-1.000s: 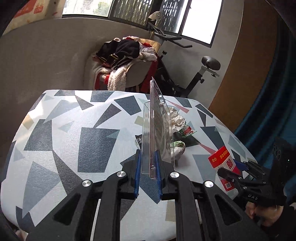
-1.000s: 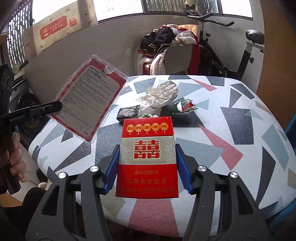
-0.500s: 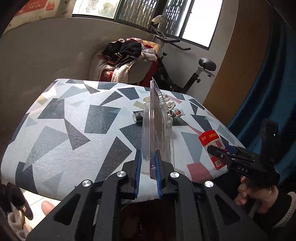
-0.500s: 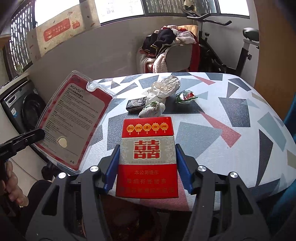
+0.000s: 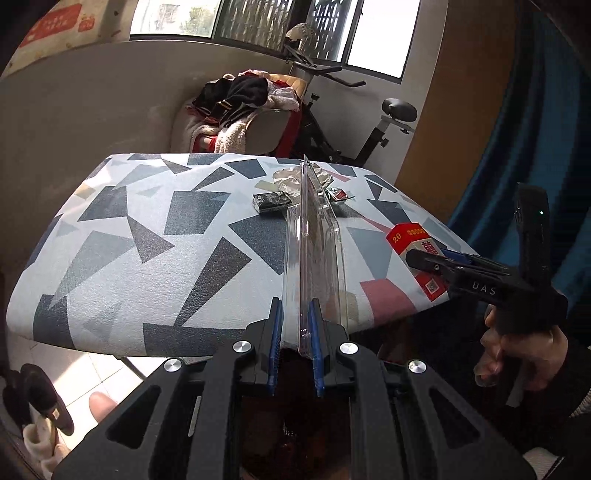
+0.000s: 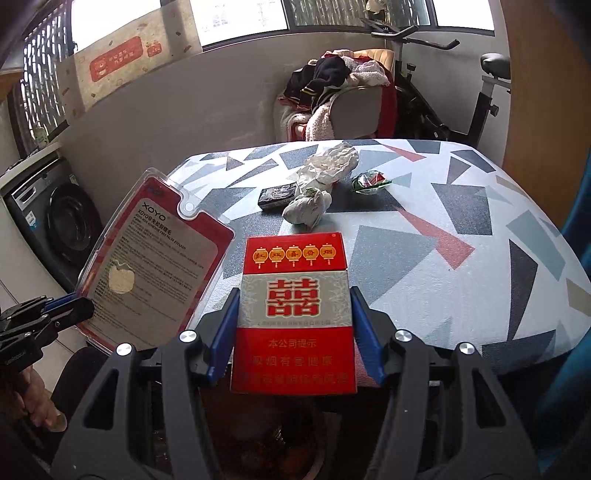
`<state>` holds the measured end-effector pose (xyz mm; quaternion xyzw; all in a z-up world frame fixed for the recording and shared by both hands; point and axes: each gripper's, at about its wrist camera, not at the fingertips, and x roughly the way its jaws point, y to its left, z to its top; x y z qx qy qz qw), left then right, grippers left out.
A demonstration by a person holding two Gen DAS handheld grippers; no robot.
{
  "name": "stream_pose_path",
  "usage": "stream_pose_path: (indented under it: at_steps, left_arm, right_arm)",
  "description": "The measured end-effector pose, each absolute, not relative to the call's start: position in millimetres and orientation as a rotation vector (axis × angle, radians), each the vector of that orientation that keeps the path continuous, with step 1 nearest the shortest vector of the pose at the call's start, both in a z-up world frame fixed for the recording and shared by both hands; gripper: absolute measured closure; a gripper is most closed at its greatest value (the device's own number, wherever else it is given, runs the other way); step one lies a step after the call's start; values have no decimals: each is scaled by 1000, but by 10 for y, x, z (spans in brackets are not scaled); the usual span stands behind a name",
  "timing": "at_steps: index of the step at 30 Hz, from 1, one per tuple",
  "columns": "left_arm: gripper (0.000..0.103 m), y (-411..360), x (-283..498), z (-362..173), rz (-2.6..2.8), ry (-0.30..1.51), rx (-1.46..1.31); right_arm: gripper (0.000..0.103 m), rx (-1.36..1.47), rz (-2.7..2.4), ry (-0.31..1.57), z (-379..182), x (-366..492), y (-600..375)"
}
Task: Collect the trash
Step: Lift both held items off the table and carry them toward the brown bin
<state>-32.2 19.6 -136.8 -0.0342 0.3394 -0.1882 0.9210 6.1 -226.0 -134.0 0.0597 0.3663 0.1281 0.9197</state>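
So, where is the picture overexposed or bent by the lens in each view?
Left wrist view: windows blown out white, table edge bowed, clear pack seen edge-on. Right wrist view: windows also blown out, table bulging, carton sharp and evenly lit.

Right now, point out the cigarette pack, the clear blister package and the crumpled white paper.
cigarette pack (image 6: 293,314), right wrist view, front face.
clear blister package (image 6: 155,258), right wrist view, printed back card.
crumpled white paper (image 6: 332,160), right wrist view, middle.
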Motion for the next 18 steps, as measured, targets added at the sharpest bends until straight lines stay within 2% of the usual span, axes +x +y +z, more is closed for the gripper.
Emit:
stream_pose_path:
  at_steps: [18]
  left_arm:
    - [89, 243, -432, -1574, -393, 751, -89]
  right_arm:
    - [45, 132, 270, 771, -1430, -20, -2239]
